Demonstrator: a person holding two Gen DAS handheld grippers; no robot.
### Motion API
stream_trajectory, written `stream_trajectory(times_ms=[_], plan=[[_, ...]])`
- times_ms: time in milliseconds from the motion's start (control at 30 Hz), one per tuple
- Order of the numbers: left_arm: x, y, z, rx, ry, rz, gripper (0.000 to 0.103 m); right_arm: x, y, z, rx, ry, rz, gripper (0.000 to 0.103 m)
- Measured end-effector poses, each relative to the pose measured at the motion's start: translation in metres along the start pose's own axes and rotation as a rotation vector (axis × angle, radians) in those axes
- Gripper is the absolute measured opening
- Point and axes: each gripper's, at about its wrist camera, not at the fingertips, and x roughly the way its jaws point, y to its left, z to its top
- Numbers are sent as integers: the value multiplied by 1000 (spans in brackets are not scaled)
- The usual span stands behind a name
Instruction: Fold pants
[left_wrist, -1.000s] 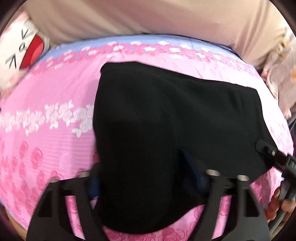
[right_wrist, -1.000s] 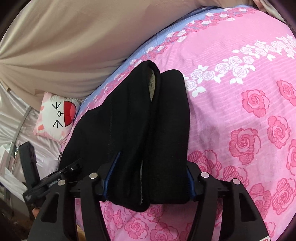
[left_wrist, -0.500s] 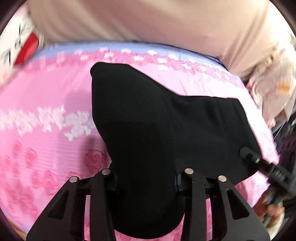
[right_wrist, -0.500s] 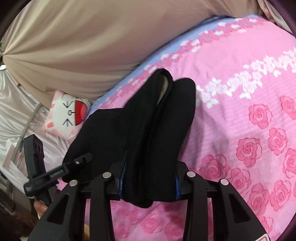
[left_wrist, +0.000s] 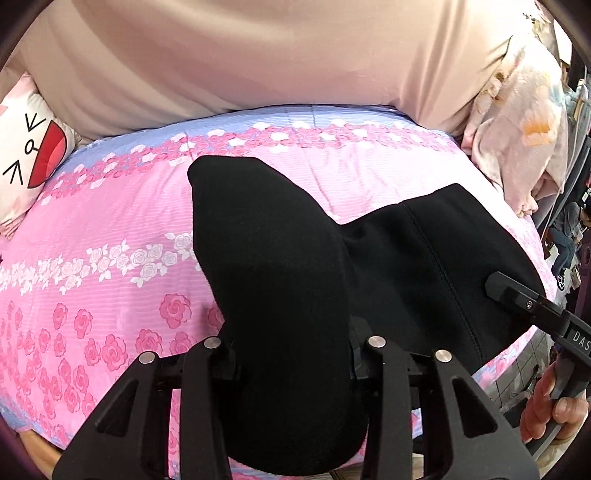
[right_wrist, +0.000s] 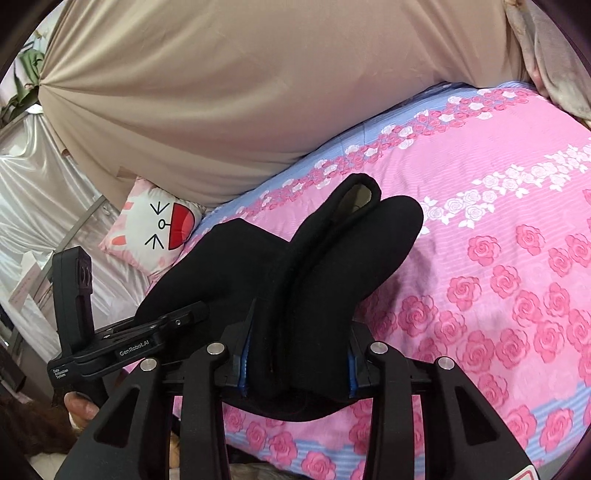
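Note:
The black pants (left_wrist: 280, 280) lie folded on the pink rose-print bed (left_wrist: 110, 229), near its front edge. My left gripper (left_wrist: 293, 354) is shut on the near left end of the pants and holds that end lifted off the bed. My right gripper (right_wrist: 295, 354) is shut on the other near end of the pants (right_wrist: 325, 258), where the bunched layers rise between its jaws. The right gripper also shows in the left wrist view (left_wrist: 517, 299), at the pants' right edge. The left gripper shows in the right wrist view (right_wrist: 177, 321), at the left.
A beige curtain (left_wrist: 258, 55) hangs behind the bed. A white cartoon-face pillow (right_wrist: 155, 225) sits at the bed's far left corner. Pale bedding (left_wrist: 517, 122) is piled at the far right. The bed's front edge (right_wrist: 406, 435) is just beyond my grippers.
Both grippers have closed on the near edge of the pants and lifted it. The cloth has bunched up between the jaws and pulled off the bed.

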Motion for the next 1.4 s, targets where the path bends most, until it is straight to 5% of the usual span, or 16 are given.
stream_trajectory(times_ms=[333, 700, 900, 1033, 1200, 1233, 1300, 1367, 1400], plan=[[-32, -6, 13, 36, -69, -21, 36, -25, 12, 22, -44, -66, 39, 35], [-73, 12, 119, 57, -374, -10, 37, -21, 68, 151, -302, -277, 103, 35], [-39, 39, 186, 28, -500, 8, 38, 45, 41, 230, -298, -307, 152, 35], [51, 66, 219, 0, -429, -4, 42, 138, -26, 250, -205, -233, 133, 41], [210, 101, 201, -62, -137, 27, 48, 259, -145, 212, 80, 106, -32, 53], [237, 112, 188, -92, -54, 63, 59, 248, -157, 209, 150, 71, 52, 53], [225, 134, 171, -176, -121, -17, 61, 207, -158, 218, 154, -38, -17, 60], [196, 145, 171, -170, -131, 31, 62, 161, -144, 230, 84, -158, -51, 60], [179, 147, 173, -165, -159, 76, 61, 154, -133, 237, 56, -150, -28, 56]])
